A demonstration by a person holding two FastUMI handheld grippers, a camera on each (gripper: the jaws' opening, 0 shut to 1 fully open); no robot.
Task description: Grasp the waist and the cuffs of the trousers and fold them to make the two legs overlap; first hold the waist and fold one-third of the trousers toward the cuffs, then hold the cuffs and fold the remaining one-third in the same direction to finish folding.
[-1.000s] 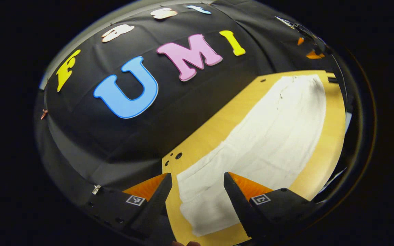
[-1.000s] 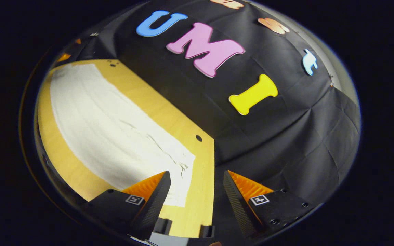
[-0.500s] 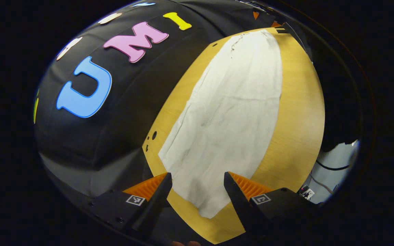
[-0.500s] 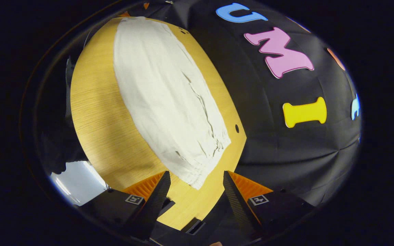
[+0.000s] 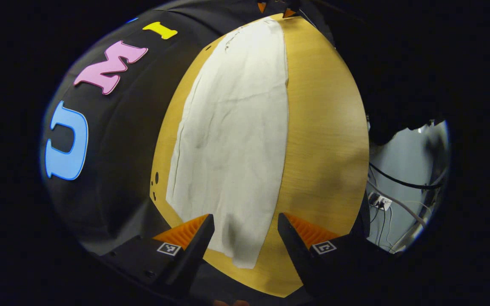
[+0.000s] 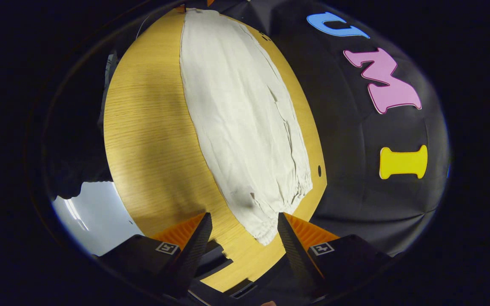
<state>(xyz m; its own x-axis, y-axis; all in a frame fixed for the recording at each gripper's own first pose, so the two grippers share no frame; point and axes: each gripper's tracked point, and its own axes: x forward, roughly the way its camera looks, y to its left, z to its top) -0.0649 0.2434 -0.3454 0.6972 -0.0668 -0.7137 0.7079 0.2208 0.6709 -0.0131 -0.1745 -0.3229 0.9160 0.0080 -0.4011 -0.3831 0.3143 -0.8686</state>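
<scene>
The trousers [image 5: 232, 140] lie flat on the desk [image 5: 326, 140], long axis running straight away from both sets of fingers. One narrow end lies just ahead of the left gripper [image 5: 246, 238]; the gathered end, judged to be the waist, lies just ahead of the right gripper [image 6: 244, 236], with the trousers [image 6: 245, 127] stretching away from it across the desk [image 6: 151, 140]. Each gripper is equally near its own end. Both sets of fingers stand wide apart, holding nothing; contact with the cloth cannot be confirmed.

Trousers [image 5: 232, 140] far end too small to read; table [image 5: 326, 140] near edge cut off behind left hand-held gripper [image 5: 246, 231]; cables [image 5: 391, 191] blurred.
</scene>
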